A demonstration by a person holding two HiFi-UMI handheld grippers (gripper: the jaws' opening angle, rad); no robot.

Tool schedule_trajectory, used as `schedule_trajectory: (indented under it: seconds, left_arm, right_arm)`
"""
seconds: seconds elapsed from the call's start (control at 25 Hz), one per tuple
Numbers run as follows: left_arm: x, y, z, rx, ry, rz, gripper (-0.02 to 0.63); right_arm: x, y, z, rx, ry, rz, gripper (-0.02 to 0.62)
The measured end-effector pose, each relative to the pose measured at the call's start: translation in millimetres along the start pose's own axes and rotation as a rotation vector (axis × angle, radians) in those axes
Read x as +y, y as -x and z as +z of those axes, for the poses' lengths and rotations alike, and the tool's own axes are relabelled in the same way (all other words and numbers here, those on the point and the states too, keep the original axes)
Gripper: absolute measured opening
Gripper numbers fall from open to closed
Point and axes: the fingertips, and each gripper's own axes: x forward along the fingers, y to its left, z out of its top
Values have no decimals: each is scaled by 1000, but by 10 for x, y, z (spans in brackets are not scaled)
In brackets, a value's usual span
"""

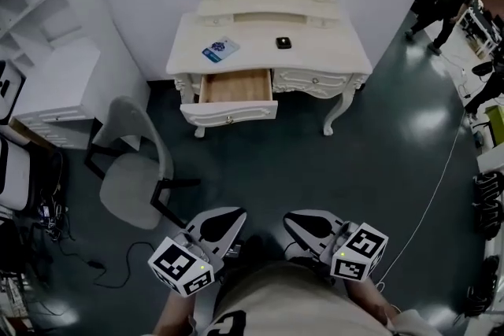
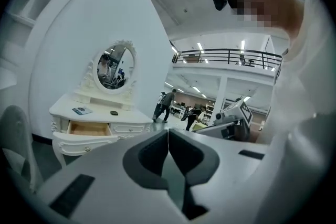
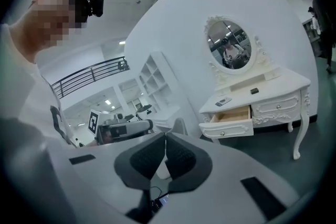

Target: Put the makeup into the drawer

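Note:
A white dressing table (image 1: 331,51) with an oval mirror stands far ahead against the wall. Its left drawer (image 1: 235,87) is pulled open and shows a bare wooden bottom. On the tabletop lie a flat blue-and-white makeup pack (image 1: 220,49) and a small black compact (image 1: 283,42). Both grippers are held close to my body, well short of the table. My left gripper (image 1: 239,213) and right gripper (image 1: 288,218) are both shut with nothing between the pads. The left gripper (image 2: 168,131) sees the drawer (image 2: 88,128) at lower left. The right gripper (image 3: 166,136) sees the drawer (image 3: 233,114) at right.
A grey chair (image 1: 130,169) stands on the dark floor left of the path to the table. A low white cabinet (image 1: 55,90) and shelves line the left wall. People (image 1: 445,0) walk at the far right, and a thin cable (image 1: 441,177) trails across the floor.

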Motion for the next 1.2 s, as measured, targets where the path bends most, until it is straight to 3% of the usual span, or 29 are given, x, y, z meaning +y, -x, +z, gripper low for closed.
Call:
schedule_trajectory:
  seconds: [0.16, 0.36, 0.56, 0.96, 1.2]
  left_arm:
    - [297, -6, 98, -12, 28, -29, 57]
    - [352, -271, 302, -35, 24, -96, 57]
    - [459, -573, 342, -21, 30, -112, 57]
    - [687, -1665, 719, 29, -12, -80, 57]
    - [1009, -2100, 875, 54, -55, 50, 58]
  right_arm:
    - [-50, -239, 53, 13, -5, -22, 29]
    - [-182, -382, 249, 27, 33, -40, 29]
    - [-448, -572, 328, 51, 45, -18, 29]
    - [-1442, -487, 939, 18, -17, 51, 29]
    - [-1991, -441, 1109, 38, -52, 116, 29]
